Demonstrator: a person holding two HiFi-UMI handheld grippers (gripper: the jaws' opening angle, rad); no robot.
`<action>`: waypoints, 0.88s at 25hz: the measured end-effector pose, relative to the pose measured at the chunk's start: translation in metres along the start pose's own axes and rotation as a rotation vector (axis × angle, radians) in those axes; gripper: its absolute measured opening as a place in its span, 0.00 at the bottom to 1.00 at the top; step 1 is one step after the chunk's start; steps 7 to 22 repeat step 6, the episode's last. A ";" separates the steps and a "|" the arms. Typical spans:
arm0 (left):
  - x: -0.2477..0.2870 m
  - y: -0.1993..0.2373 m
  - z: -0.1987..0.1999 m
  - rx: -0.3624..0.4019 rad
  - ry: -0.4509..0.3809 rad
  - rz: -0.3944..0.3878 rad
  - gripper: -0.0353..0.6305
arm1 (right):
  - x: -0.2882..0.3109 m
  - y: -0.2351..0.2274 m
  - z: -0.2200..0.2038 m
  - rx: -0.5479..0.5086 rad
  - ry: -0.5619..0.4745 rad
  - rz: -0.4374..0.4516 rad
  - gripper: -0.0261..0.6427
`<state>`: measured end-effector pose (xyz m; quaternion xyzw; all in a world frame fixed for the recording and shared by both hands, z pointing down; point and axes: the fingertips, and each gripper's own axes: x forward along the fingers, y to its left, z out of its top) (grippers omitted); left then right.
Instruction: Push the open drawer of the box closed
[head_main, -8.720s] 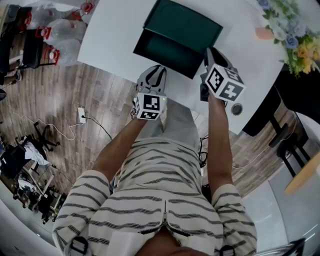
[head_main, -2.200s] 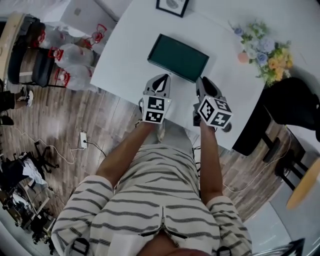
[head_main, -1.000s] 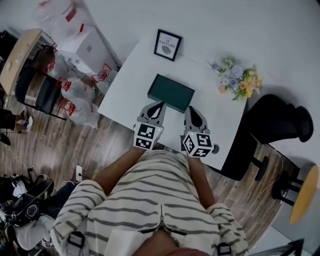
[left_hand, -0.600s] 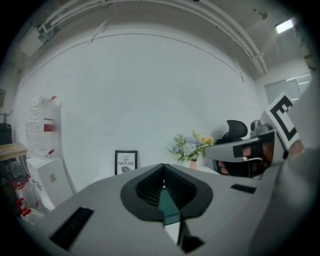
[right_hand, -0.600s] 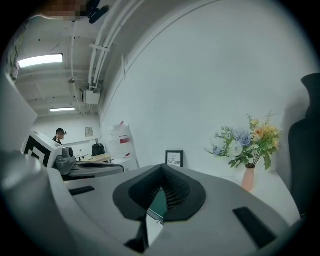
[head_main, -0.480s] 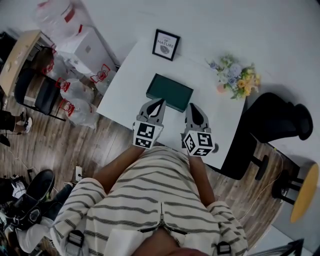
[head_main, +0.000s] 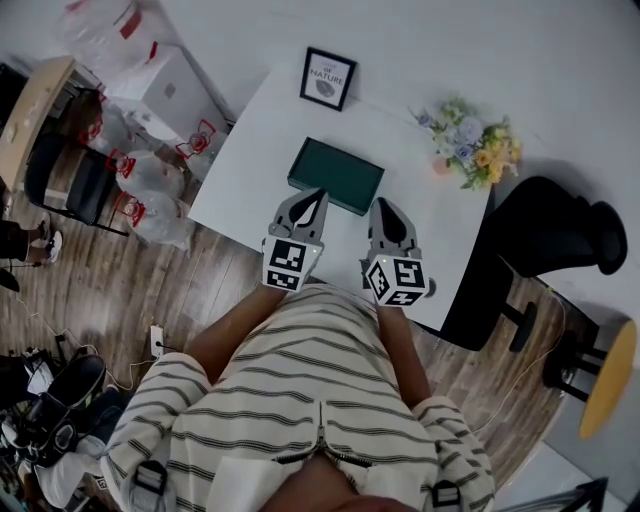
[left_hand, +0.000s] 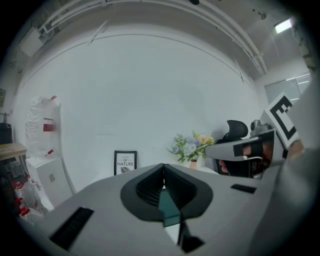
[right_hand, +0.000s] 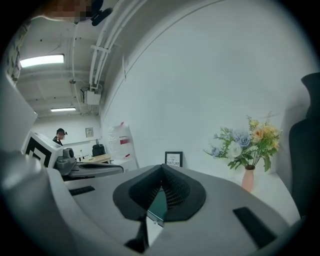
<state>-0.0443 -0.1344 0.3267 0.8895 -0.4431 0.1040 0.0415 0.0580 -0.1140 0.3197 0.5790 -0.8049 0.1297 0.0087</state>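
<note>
The dark green box (head_main: 337, 170) lies flat on the white table (head_main: 245, 160), and its drawer looks pushed in. My left gripper (head_main: 319, 194) is shut, its tips at the box's near edge; I cannot tell if they touch it. My right gripper (head_main: 381, 205) is shut too, just beside the box's near right corner. In the left gripper view the jaws of the left gripper (left_hand: 163, 167) meet, with a strip of the green box (left_hand: 168, 210) showing below them. The right gripper (right_hand: 161, 172) shows the same in its own view, with the green box (right_hand: 157, 204) beneath.
A framed print (head_main: 327, 78) stands at the table's far edge and a vase of flowers (head_main: 468, 140) at the far right. A black chair (head_main: 565, 235) is to the right of the table. Plastic bags (head_main: 150, 180) lie on the wooden floor at the left.
The drawer stood open in the oldest frame and is in now. The head has since drawn back from the table. Over the last second both grippers have stayed by the box's near edge.
</note>
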 end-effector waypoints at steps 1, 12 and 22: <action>0.001 0.000 0.000 -0.001 -0.001 0.001 0.06 | 0.000 -0.002 0.000 0.000 0.000 -0.002 0.04; 0.004 0.000 0.000 -0.004 -0.005 0.001 0.06 | 0.001 -0.008 0.001 -0.005 -0.007 -0.014 0.04; 0.004 0.000 0.000 -0.004 -0.005 0.001 0.06 | 0.001 -0.008 0.001 -0.005 -0.007 -0.014 0.04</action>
